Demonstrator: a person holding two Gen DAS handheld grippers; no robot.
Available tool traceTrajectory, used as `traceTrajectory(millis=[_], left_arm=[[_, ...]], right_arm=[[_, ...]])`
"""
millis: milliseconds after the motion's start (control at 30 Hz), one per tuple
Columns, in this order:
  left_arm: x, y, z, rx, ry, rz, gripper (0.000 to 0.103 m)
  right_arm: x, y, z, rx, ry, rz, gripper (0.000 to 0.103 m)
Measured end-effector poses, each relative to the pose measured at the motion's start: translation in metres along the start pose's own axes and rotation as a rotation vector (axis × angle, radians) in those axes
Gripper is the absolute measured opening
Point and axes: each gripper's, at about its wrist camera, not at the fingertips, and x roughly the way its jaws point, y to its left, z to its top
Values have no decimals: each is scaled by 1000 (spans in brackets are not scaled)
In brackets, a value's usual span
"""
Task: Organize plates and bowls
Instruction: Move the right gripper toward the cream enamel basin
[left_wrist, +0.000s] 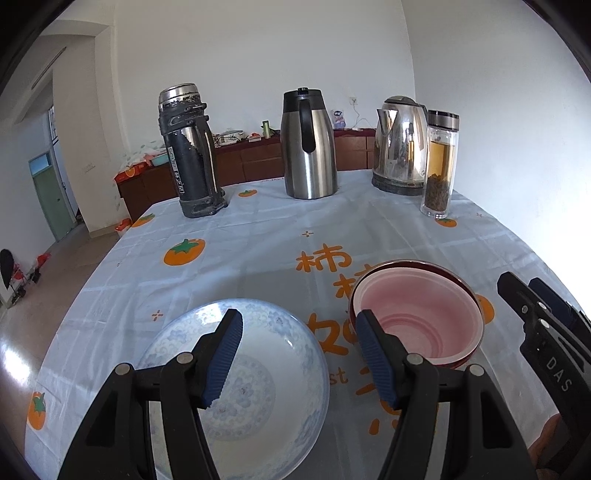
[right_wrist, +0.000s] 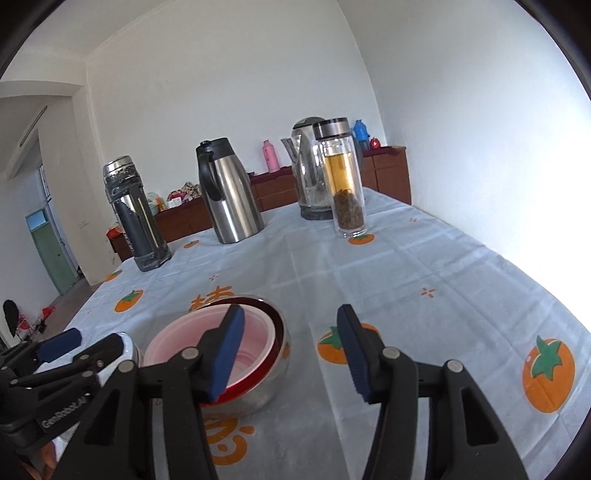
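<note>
Two tools hover spread and holding nothing: the left tool (left_wrist: 299, 354) above the blue-patterned plate (left_wrist: 258, 373) on the desk (left_wrist: 258, 229), the right tool (right_wrist: 291, 350) with the pink bowl (right_wrist: 255, 343), nested in a red-rimmed steel bowl (right_wrist: 273, 373), at nine o'clock.

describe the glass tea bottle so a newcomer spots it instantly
On the persimmon-print tablecloth, four vessels line the far edge. The glass tea bottle stands rightmost, beside the steel electric kettle. Alone among them it is see-through: amber tea above dark leaves, under a metal cap.
</note>
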Motion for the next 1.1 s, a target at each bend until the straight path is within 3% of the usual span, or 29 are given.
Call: traceTrajectory(millis=[367,1100], left_arm=[[-34,17,-8,-36,-72,-4,66],[-60,51,-42,-88,-86,24,66]], right_arm=[[-22,7,-10,-33,-49,9,51],[-59,25,-28,-107,-142,-46,52]])
